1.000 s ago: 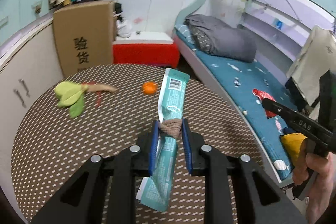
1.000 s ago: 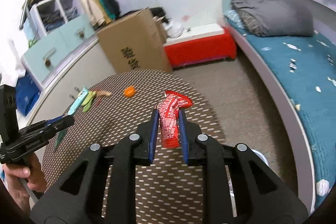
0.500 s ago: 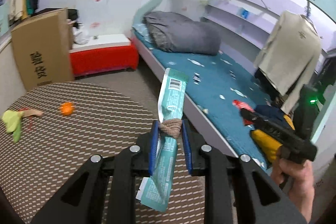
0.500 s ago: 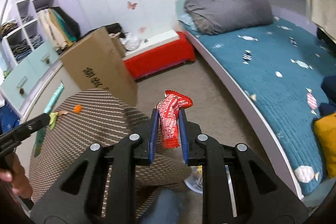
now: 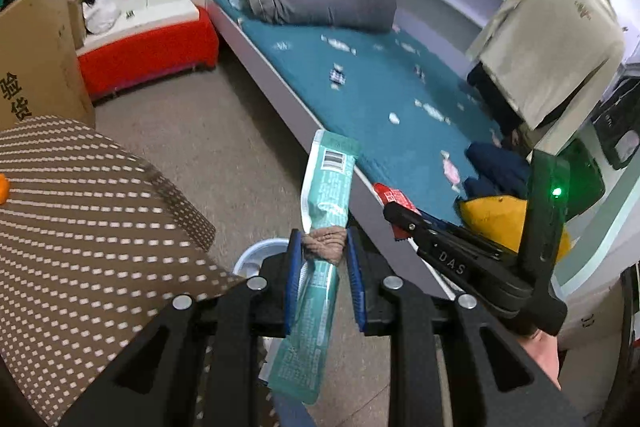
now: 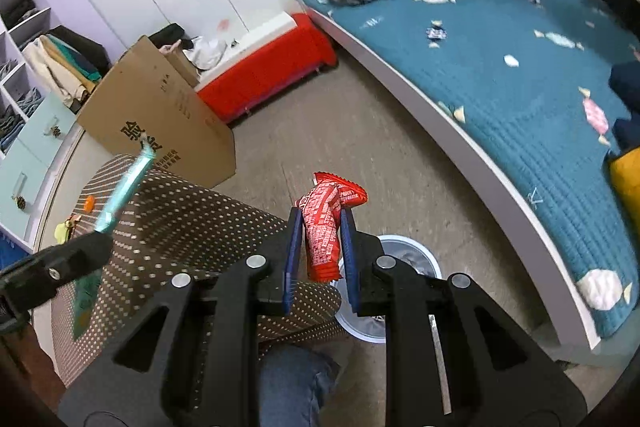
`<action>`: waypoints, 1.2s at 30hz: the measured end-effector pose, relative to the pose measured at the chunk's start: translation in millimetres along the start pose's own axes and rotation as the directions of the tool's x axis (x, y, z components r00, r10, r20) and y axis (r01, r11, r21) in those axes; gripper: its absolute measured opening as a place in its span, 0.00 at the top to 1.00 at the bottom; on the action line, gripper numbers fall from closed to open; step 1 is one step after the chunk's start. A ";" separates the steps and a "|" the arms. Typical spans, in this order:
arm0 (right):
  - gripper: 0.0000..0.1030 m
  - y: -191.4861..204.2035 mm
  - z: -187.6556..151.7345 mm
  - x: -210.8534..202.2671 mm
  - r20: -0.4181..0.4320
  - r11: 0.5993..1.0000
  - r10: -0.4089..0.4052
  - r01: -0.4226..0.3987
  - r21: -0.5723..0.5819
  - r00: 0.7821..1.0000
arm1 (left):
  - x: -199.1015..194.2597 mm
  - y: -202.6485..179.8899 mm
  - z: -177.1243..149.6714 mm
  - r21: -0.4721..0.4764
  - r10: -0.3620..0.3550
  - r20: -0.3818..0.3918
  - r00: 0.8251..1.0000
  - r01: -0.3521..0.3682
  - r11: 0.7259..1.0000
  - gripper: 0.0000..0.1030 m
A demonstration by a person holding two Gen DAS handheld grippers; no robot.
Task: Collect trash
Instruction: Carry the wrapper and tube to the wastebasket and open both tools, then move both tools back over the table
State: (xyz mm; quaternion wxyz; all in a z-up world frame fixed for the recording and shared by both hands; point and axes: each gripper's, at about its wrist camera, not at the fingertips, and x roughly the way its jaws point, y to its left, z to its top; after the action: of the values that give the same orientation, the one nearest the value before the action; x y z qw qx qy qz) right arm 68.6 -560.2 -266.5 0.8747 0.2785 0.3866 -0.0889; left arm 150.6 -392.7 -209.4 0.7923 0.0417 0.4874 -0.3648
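Right tongs [image 6: 319, 255] clamped on red wrapper [image 6: 325, 227], above round bin [image 6: 420, 259].

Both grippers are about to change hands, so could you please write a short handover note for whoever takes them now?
Left gripper: shut on the teal wrapper and a brown wad.
Right gripper: shut on the red wrapper.
The waste bin stands on the floor beside the round table, below both grippers.
Done: both wrappers picked up.
Left: drop them in the bin, then fetch the orange scrap and green scrap on the table.
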 end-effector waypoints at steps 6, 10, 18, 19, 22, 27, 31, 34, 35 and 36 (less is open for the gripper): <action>0.81 -15.4 1.4 23.5 -0.039 1.000 0.000 0.001 0.030 0.999 | 46.2 -4.5 3.1 0.016 0.022 -0.085 0.996 -0.021 1.000 0.79; 0.78 -25.7 1.0 41.8 -0.074 0.998 0.001 0.003 0.055 0.997 | 71.8 -1.8 4.5 0.014 0.016 -0.146 0.989 -0.014 1.000 0.79; 0.24 -61.7 -16.4 70.7 -0.141 0.980 0.042 -0.014 0.199 0.989 | 83.5 4.6 11.8 0.027 0.041 -0.147 0.988 -0.037 0.999 0.20; 0.16 -63.4 -18.2 70.0 -0.140 0.978 0.039 -0.009 0.206 0.989 | 80.7 3.7 12.8 0.035 0.044 -0.138 0.989 -0.040 0.999 0.19; 0.06 -65.8 -24.0 62.7 -0.136 0.977 0.010 0.019 0.212 0.991 | 68.1 -1.7 15.1 0.066 0.083 -0.079 0.993 -0.078 0.995 0.12; 0.06 -61.3 -24.6 48.1 -0.122 0.977 -0.044 0.068 0.201 0.992 | 45.3 -6.0 17.1 0.084 0.094 -0.017 0.995 -0.092 0.992 0.10; 0.06 -50.2 -19.3 36.0 -0.096 0.980 -0.059 0.076 0.186 0.994 | 24.0 -5.4 17.3 0.076 0.097 0.026 0.995 -0.099 0.992 0.10; 0.06 -37.4 -14.8 23.4 -0.071 0.983 -0.059 0.070 0.167 0.996 | 8.1 -3.7 16.2 0.072 0.102 0.060 0.993 -0.106 0.992 0.09; 0.06 -33.9 -13.2 20.1 -0.063 0.985 -0.058 0.068 0.161 0.996 | 0.2 -1.9 15.6 0.068 0.102 0.074 0.992 -0.107 0.992 0.09; 0.06 -28.5 -11.2 15.9 -0.053 0.986 -0.057 0.065 0.154 0.997 | -4.9 -1.4 15.0 0.066 0.102 0.083 0.991 -0.107 0.992 0.09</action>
State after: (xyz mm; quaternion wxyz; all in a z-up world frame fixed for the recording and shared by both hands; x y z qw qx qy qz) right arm 61.9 -576.6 -296.1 0.8375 0.3361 0.4080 -0.1387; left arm 159.6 -397.4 -197.2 0.8270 0.0806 0.4397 -0.3410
